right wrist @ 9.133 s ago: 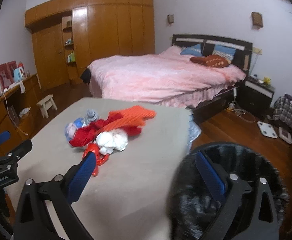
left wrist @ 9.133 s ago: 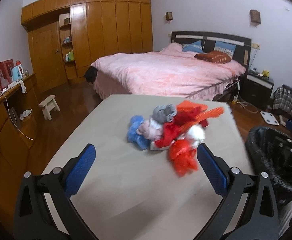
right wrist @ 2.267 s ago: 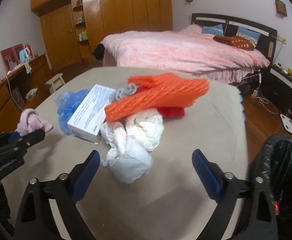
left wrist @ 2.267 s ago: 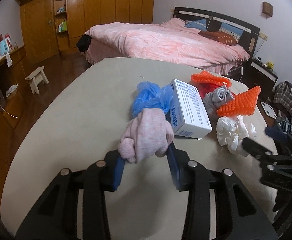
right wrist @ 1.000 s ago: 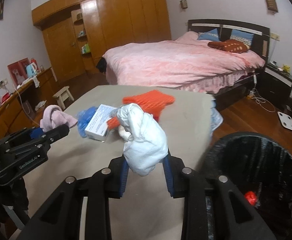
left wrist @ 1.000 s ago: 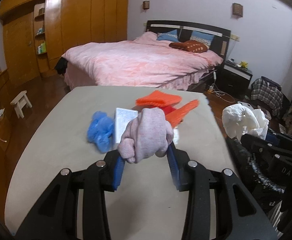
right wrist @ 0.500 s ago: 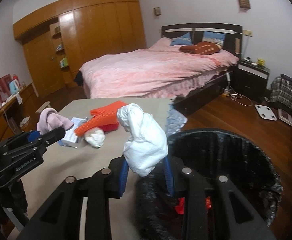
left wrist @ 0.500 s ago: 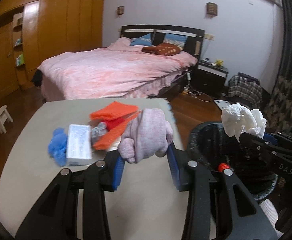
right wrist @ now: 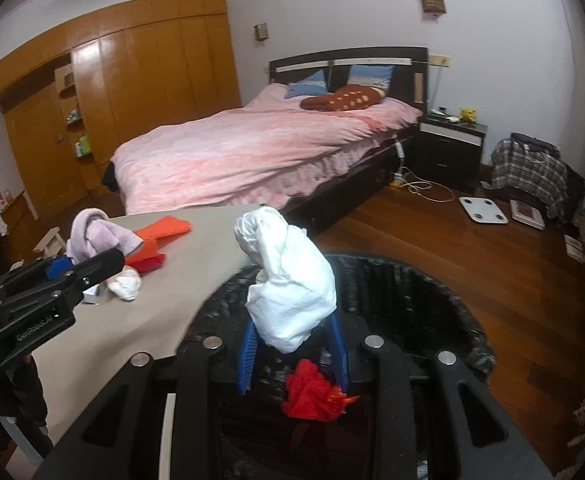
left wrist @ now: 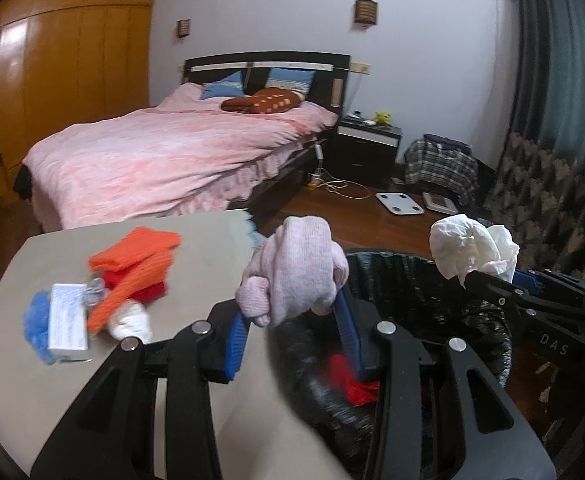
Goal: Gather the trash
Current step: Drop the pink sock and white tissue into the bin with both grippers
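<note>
My left gripper (left wrist: pixel 292 320) is shut on a pink knitted cloth (left wrist: pixel 294 270), held at the near rim of the black-lined trash bin (left wrist: pixel 404 276). My right gripper (right wrist: pixel 292 344) is shut on a crumpled white bag (right wrist: pixel 288 280), held over the bin's opening (right wrist: pixel 412 292). A red piece of trash (right wrist: pixel 312 396) lies inside the bin. On the beige table (left wrist: pixel 32 368) lie orange netting (left wrist: pixel 136 256), a white box (left wrist: pixel 68 316), a blue wad (left wrist: pixel 32 320) and a white wad (left wrist: pixel 130 322). The left gripper with the pink cloth also shows in the right wrist view (right wrist: pixel 92 236).
A pink bed (left wrist: pixel 164 160) stands behind the table. A dark nightstand (left wrist: pixel 368 148), a plaid bag (left wrist: pixel 440 168) and a white scale (left wrist: pixel 399 203) are on the wooden floor to the right. Wooden wardrobes (right wrist: pixel 132 92) line the far wall.
Both grippers have swung right from the table to the bin, still holding the pink cloth and the white bag. The right one is now over the bin's opening.
</note>
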